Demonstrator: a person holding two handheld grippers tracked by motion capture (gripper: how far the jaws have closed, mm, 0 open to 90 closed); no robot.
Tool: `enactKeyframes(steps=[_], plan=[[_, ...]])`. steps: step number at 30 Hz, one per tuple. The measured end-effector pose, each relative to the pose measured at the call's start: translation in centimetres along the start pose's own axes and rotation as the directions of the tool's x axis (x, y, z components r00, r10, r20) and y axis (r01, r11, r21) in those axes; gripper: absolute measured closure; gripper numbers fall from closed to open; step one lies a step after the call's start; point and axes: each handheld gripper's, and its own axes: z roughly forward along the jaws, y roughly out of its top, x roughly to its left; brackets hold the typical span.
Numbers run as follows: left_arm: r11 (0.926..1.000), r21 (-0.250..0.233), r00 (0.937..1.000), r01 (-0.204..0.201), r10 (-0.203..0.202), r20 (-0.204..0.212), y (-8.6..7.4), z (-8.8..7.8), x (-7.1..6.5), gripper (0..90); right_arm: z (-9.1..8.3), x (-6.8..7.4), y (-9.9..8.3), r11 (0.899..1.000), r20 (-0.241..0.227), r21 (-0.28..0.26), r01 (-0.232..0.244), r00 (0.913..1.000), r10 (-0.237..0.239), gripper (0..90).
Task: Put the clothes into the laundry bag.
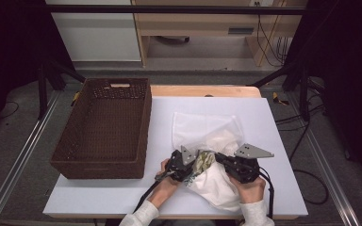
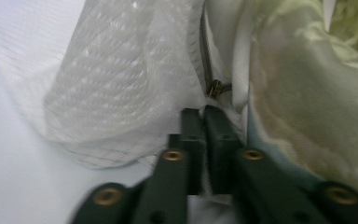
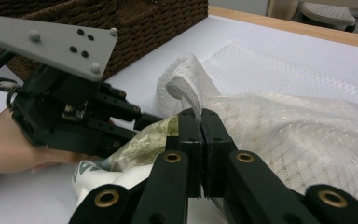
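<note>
A white mesh laundry bag (image 1: pixel 206 128) lies on the white table, its near end bunched between my two grippers. A green-patterned cloth (image 1: pixel 205 161) shows at the bag's mouth. My left gripper (image 1: pixel 194 165) is shut on the bag's edge, and in the left gripper view its tips (image 2: pixel 204 113) sit just below the zipper pull (image 2: pixel 214 87), with the patterned cloth (image 2: pixel 307 107) to their right. My right gripper (image 1: pixel 218 157) points left and is shut on the bag's banded rim (image 3: pixel 184 93), pinched at the tips (image 3: pixel 200 116). The left gripper's body (image 3: pixel 70 116) is close beside it.
A brown wicker basket (image 1: pixel 143 127) stands on the left of the table (image 1: pixel 273 141), its inside bare. A wooden strip (image 1: pixel 202 90) runs along the table's far edge. Dark frame bars and cables stand on the floor around it.
</note>
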Motion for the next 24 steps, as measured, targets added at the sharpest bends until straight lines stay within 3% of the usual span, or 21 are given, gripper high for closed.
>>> enactKeyframes(steps=[1,2,5,6,8,11,13,15,20,21,23,24], plan=[[0.9967,0.016,0.9944,-0.079,0.080,-0.069,0.1,0.0,-1.0,88.7,0.0,0.0,0.0,1.000,0.000,-0.001,0.000,1.0000,0.000,88.9],[0.9960,0.014,0.9931,-0.088,0.089,-0.077,0.0,0.0,-1.1,89.1,-0.1,-0.1,0.0,1.000,0.002,-0.004,-0.002,1.0000,0.002,88.8],[0.9979,0.022,0.9969,-0.061,0.062,-0.048,0.0,-0.4,-0.7,89.4,-0.3,-0.2,0.0,1.000,0.000,-0.008,-0.006,1.0000,0.006,88.9],[0.9993,-0.005,0.9987,-0.036,0.036,-0.035,-0.4,-1.4,-0.1,89.4,-0.5,-0.4,0.0,1.000,0.003,-0.014,-0.010,0.9999,0.010,88.8],[0.9995,-0.019,0.9994,-0.027,0.026,-0.020,-0.8,-2.9,0.4,89.4,-0.7,-0.4,0.1,1.000,0.009,-0.020,-0.013,0.9999,0.013,88.8],[0.9981,-0.024,0.9982,-0.057,0.056,-0.020,-1.4,-4.3,0.4,89.5,-0.8,-0.3,0.2,1.000,0.014,-0.020,-0.016,0.9998,0.016,88.8],[0.9941,-0.021,0.9941,-0.106,0.106,-0.027,-2.2,-5.7,0.0,89.4,-0.7,-0.1,0.2,1.000,0.011,-0.019,-0.010,0.9999,0.010,88.4],[0.9929,-0.032,0.9934,-0.115,0.114,-0.012,-3.4,-6.7,-0.2,89.4,-0.4,0.1,0.2,1.000,0.015,-0.015,-0.007,0.9999,0.007,86.8],[0.9936,-0.014,0.9937,-0.112,0.112,-0.011,-4.4,-6.2,-0.2,89.2,0.2,0.7,0.1,1.000,0.005,0.021,0.006,1.0000,-0.006,74.6],[0.9964,-0.019,0.9965,-0.083,0.083,0.003,-4.2,-5.9,0.0,88.9,0.1,0.8,0.1,1.000,0.008,0.020,0.015,0.9998,-0.015,70.3],[0.9970,-0.043,0.9979,-0.064,0.064,-0.002,-3.8,-5.9,0.1,87.9,-0.1,0.9,0.2,1.000,0.010,0.013,0.020,0.9997,-0.020,66.5],[0.9969,-0.054,0.9984,-0.057,0.056,-0.004,-3.7,-5.9,0.1,77.0,-0.7,0.9,0.3,1.000,0.017,-0.004,0.015,0.9997,-0.015,60.5]])
